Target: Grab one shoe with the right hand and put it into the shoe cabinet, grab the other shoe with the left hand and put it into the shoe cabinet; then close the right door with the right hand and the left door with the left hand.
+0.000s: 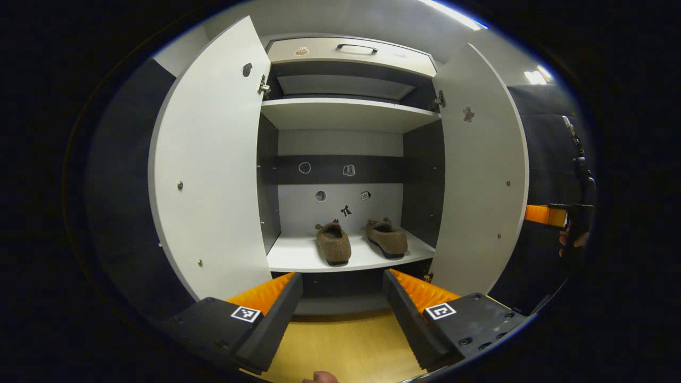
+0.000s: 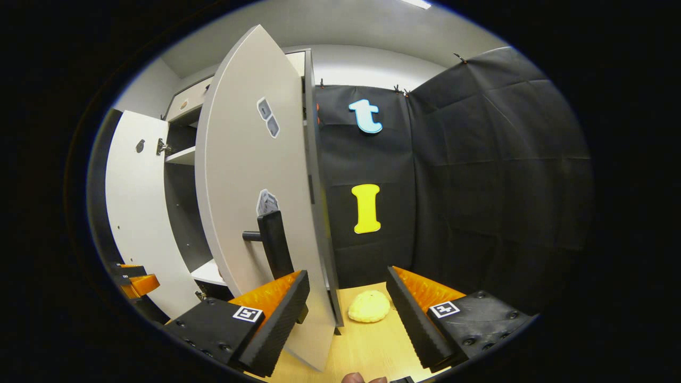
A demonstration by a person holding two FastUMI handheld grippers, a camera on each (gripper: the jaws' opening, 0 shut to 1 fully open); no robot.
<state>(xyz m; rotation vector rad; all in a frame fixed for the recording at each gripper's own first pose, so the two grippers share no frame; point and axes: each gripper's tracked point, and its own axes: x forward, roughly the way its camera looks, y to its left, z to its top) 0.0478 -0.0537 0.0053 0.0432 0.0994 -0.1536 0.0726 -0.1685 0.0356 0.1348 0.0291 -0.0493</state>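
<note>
Both shoes point(image 1: 362, 240) sit on the cabinet's lower shelf point(image 1: 298, 258). Right gripper point(image 2: 346, 306) released, empty; right door point(image 2: 255, 213) stands edge-on dead ahead, its upright handle point(image 2: 275, 244) just above the left finger. Left gripper point(image 1: 343, 306) released, farther back.

each gripper, the left gripper point(image 1: 343, 308) and the right gripper point(image 2: 346, 308), has two wedge-shaped fingers with ribbed inner faces, mounted on matte black blocks. each block carries a small square black-and-white marker point(image 1: 246, 314) and dark round screws point(image 1: 481, 343) near its outer edge. a fingertip point(image 1: 321, 377) shows at the bottom
</note>
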